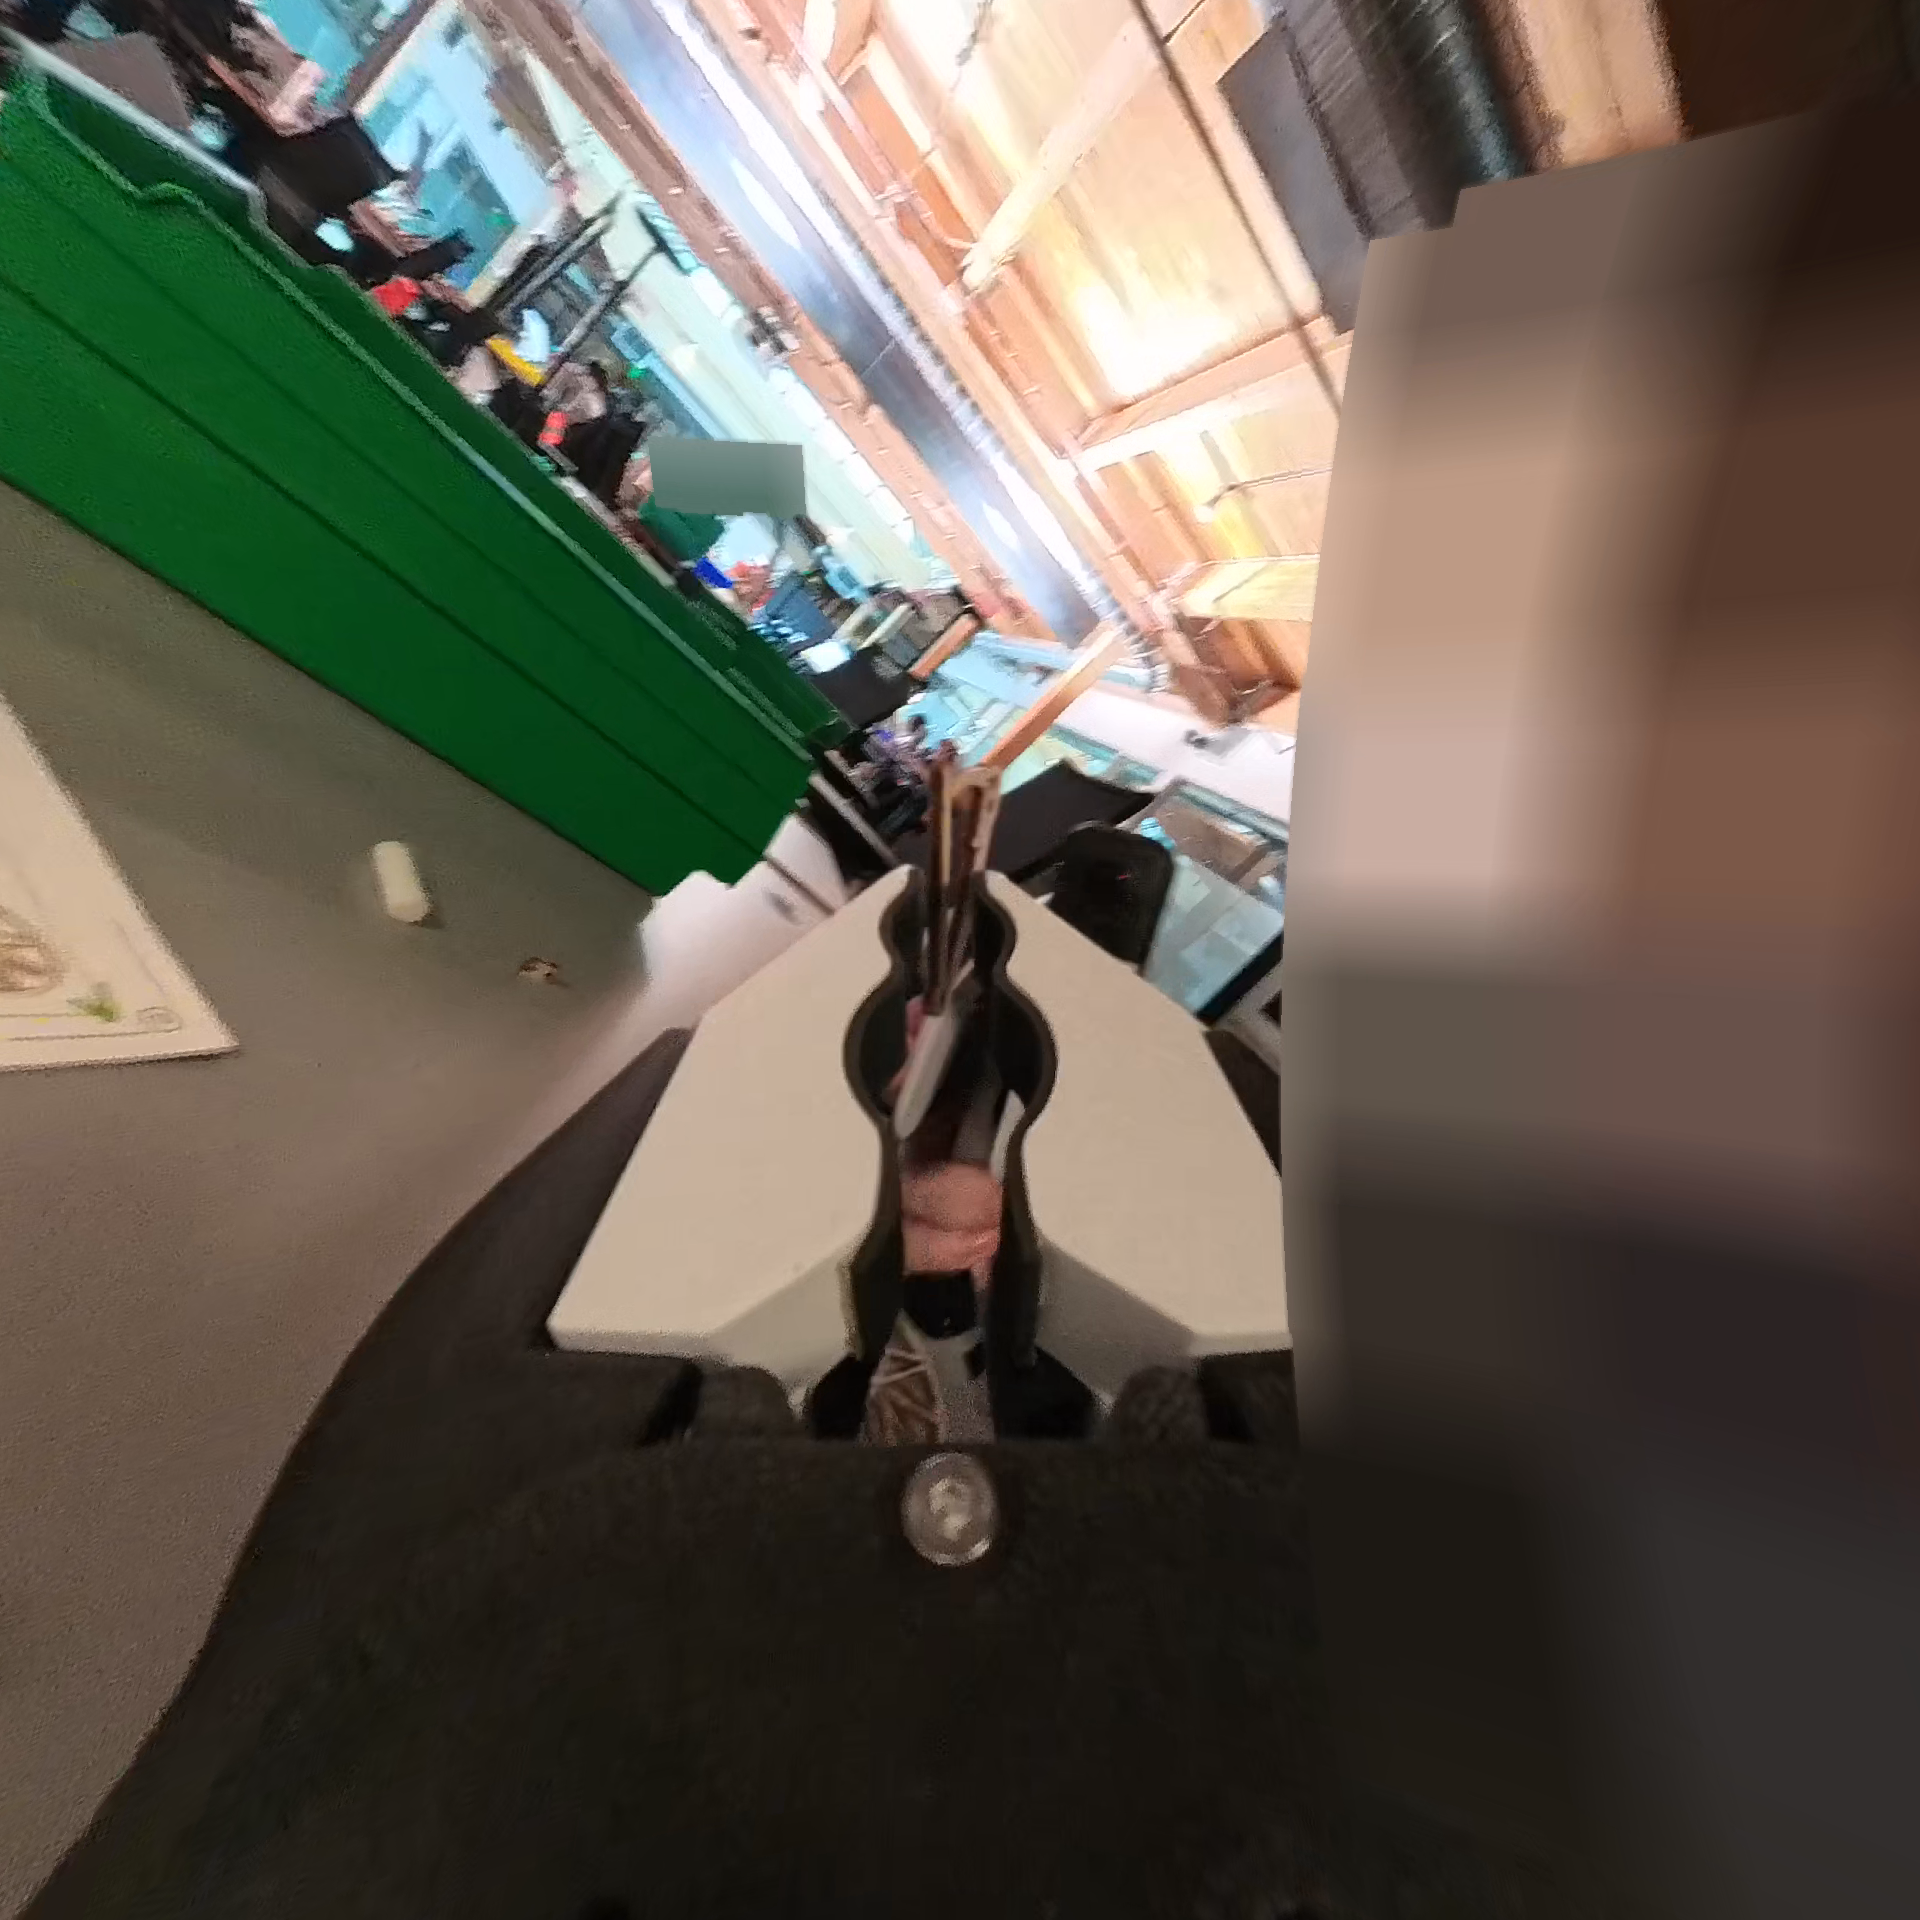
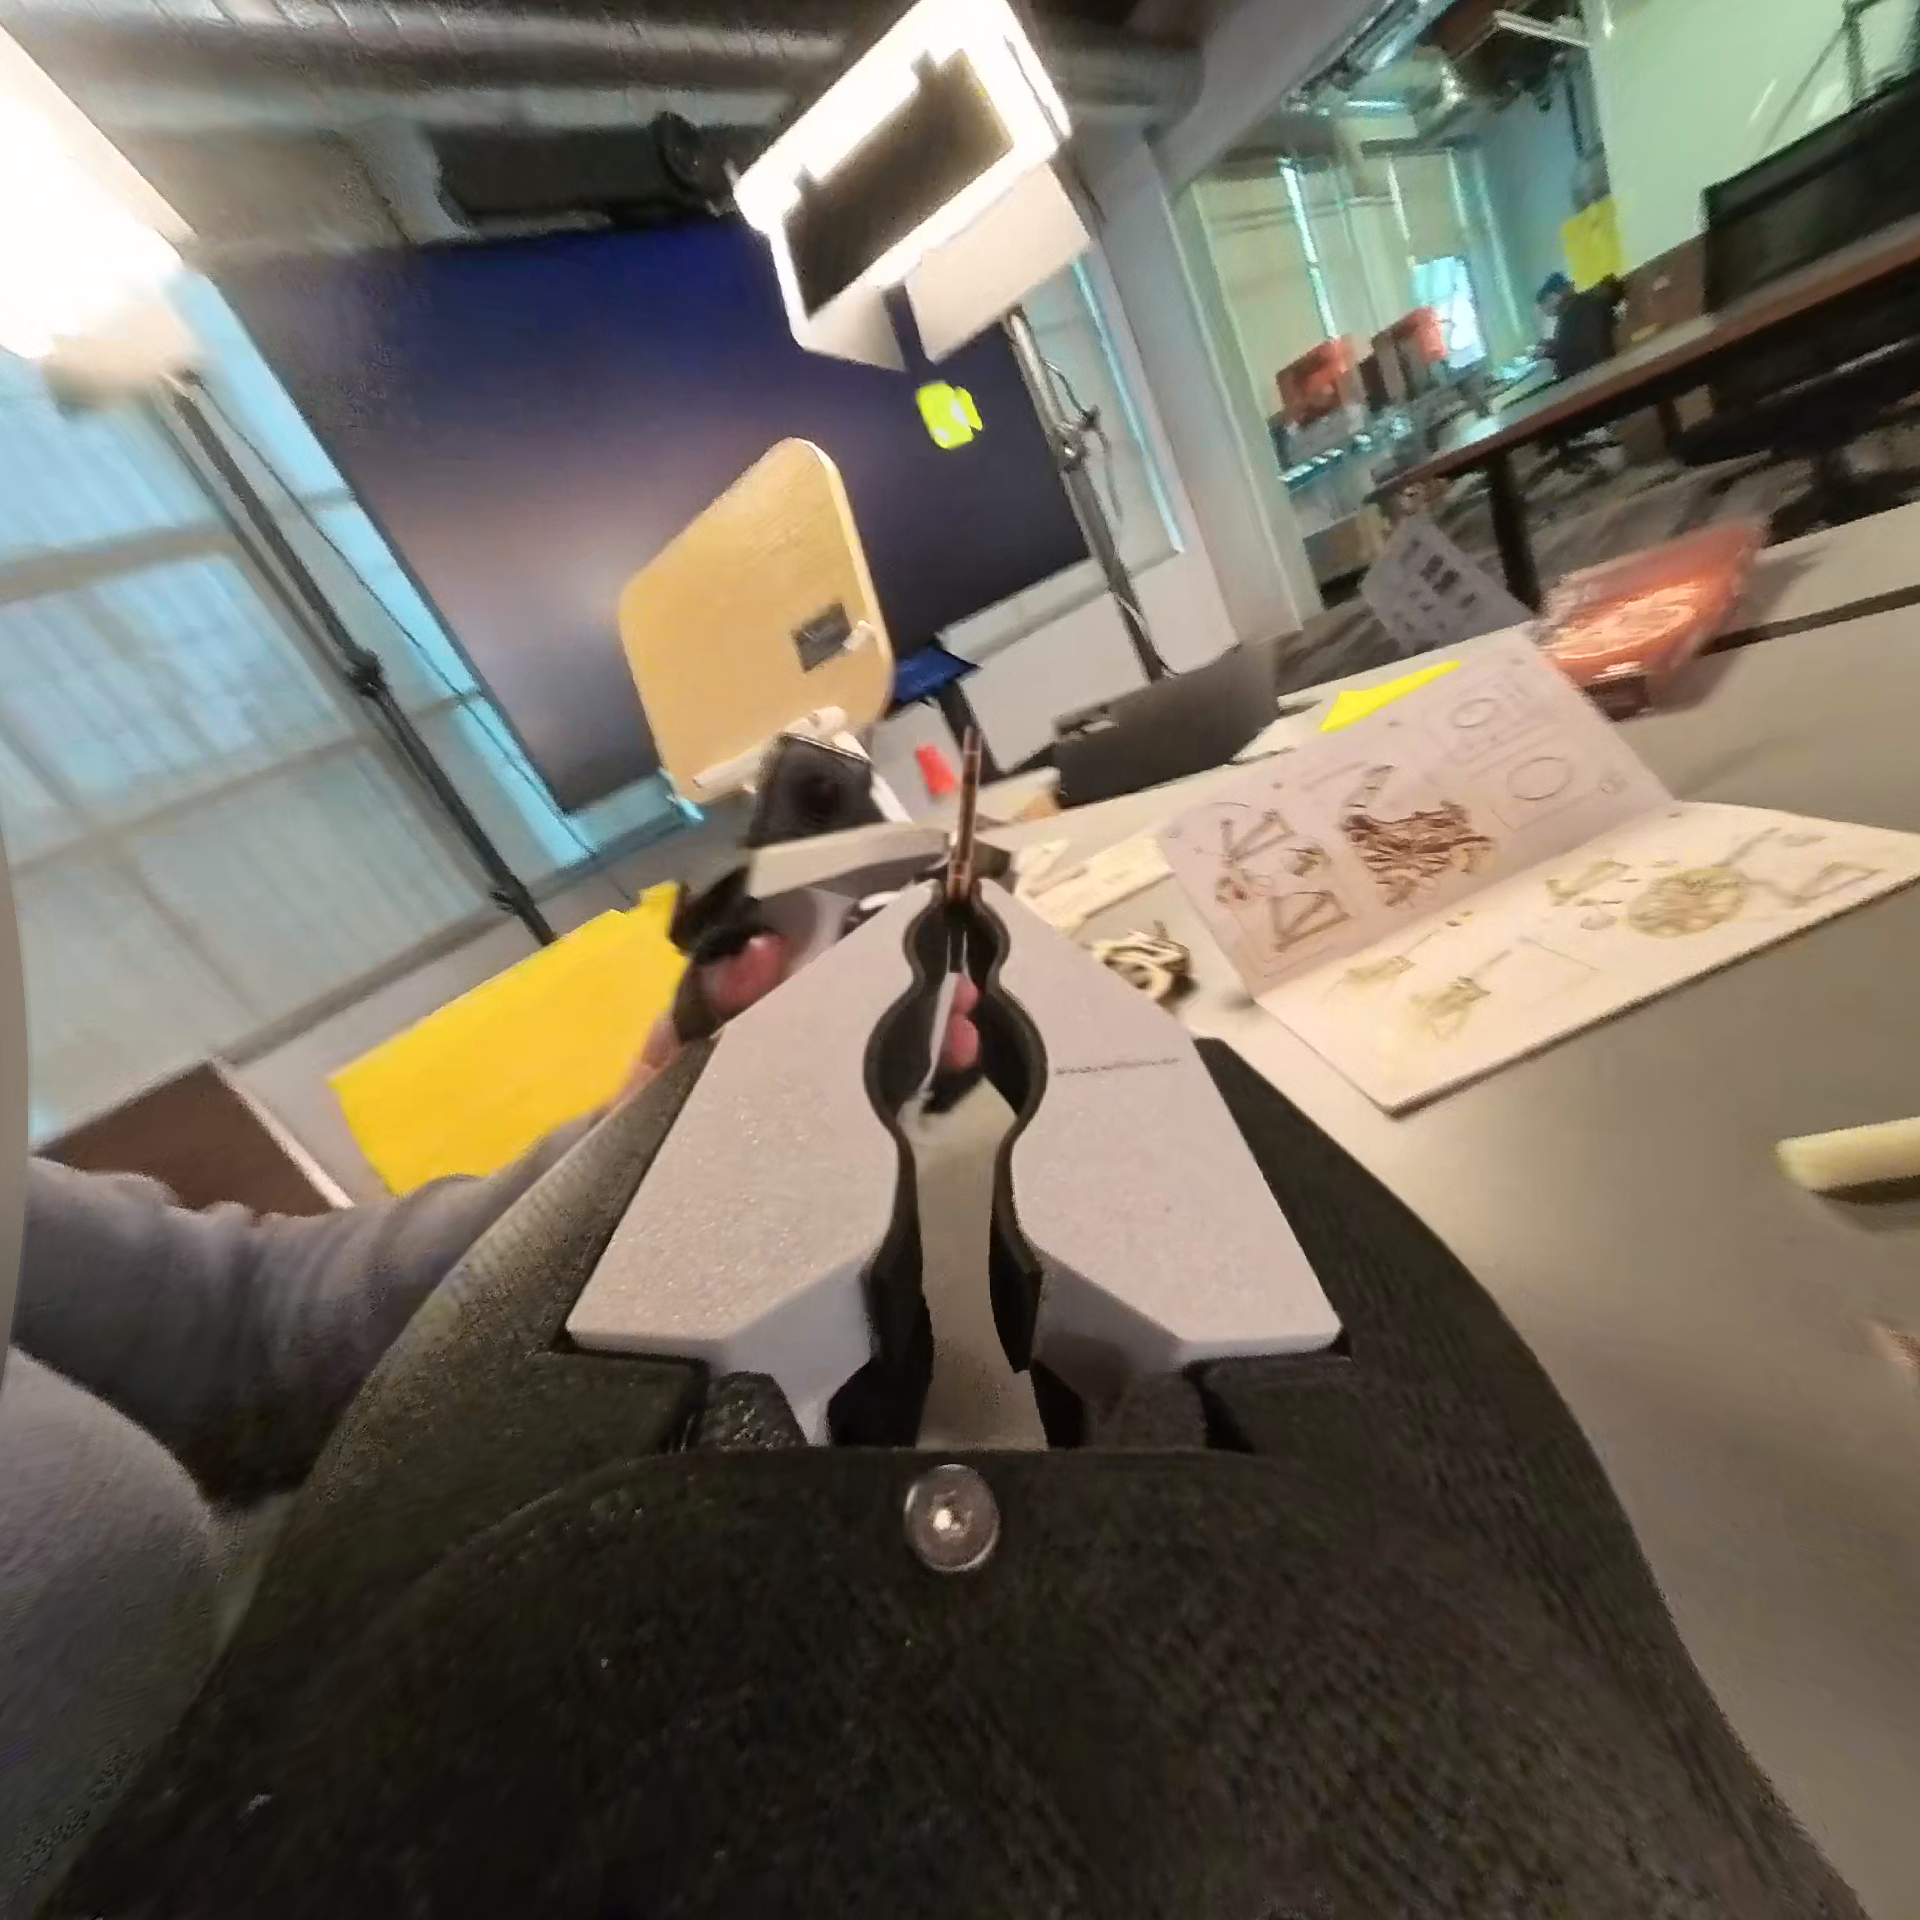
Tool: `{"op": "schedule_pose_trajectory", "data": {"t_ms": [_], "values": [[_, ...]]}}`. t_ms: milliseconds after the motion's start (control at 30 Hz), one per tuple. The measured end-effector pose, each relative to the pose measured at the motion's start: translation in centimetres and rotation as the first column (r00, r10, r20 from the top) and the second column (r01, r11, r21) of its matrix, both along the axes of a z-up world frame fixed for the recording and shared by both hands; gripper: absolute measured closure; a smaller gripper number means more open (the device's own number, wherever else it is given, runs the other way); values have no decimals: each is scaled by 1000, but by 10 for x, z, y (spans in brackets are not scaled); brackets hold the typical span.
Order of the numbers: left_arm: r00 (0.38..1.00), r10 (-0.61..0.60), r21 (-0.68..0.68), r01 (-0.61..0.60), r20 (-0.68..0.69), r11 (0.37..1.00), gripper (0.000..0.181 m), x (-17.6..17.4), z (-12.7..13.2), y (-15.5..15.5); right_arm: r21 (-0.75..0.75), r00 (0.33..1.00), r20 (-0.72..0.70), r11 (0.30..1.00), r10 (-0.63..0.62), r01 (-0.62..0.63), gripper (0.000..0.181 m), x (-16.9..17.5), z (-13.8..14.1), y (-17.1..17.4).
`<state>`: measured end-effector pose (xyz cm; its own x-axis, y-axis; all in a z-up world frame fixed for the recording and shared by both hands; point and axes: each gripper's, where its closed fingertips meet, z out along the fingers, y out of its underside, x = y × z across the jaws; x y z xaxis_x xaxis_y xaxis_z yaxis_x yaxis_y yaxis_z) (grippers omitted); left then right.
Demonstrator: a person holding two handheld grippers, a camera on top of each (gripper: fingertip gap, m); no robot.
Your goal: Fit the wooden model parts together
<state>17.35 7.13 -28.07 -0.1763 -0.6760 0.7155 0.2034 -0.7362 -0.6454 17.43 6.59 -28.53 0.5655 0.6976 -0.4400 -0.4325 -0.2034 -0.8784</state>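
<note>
In the left wrist view my left gripper (image 1: 951, 888) is shut on thin wooden model parts (image 1: 958, 831), seen edge-on and sticking up past the tips. Through its gap I see part of the other gripper and a hand. In the right wrist view my right gripper (image 2: 964, 902) is shut on a thin dark-edged wooden part (image 2: 969, 805), also edge-on. The left gripper's grey fingers (image 2: 831, 864) come in from the left and meet that part right at my right fingertips. Both are held in the air above the grey table (image 2: 1558, 1247).
An open instruction booklet (image 2: 1507, 862) lies to the right, with loose wooden pieces (image 2: 1143, 956) near it and a white stick (image 2: 1849, 1158). A green crate (image 1: 312, 499), a printed sheet (image 1: 73, 935) and a white stick (image 1: 400, 881) show on the left. A yellow sheet (image 2: 499, 1049) lies at the left.
</note>
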Motion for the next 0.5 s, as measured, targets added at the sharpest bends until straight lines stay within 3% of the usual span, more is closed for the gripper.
{"op": "schedule_pose_trajectory", "data": {"t_ms": [33,100,167,267,333,367,433,500], "values": [[999,36,16,-36,-40,999,161,-1,-5,5,-8,996,78,999,-40,41,181,5,-5,4],[982,143,75,-135,-124,988,154,-7,-13,19,-25,934,336,990,-120,136,181,22,-24,13],[938,267,158,-236,-219,959,151,-17,-22,36,-11,744,650,977,-155,213,181,42,-47,17],[906,331,205,-282,-265,937,151,-24,-26,45,62,274,952,961,-138,268,181,72,-76,16],[909,321,186,-278,-265,942,150,-23,-27,45,150,-49,989,955,-142,255,181,83,-86,15],[911,312,179,-271,-269,946,150,-22,-29,44,187,-177,973,957,-150,221,181,83,-90,14],[914,295,163,-257,-280,953,150,-21,-33,43,187,-317,940,968,-126,169,181,76,-102,10],[918,284,152,-249,-278,956,150,-20,-34,42,126,-333,940,984,-76,130,180,64,-119,6]]}}
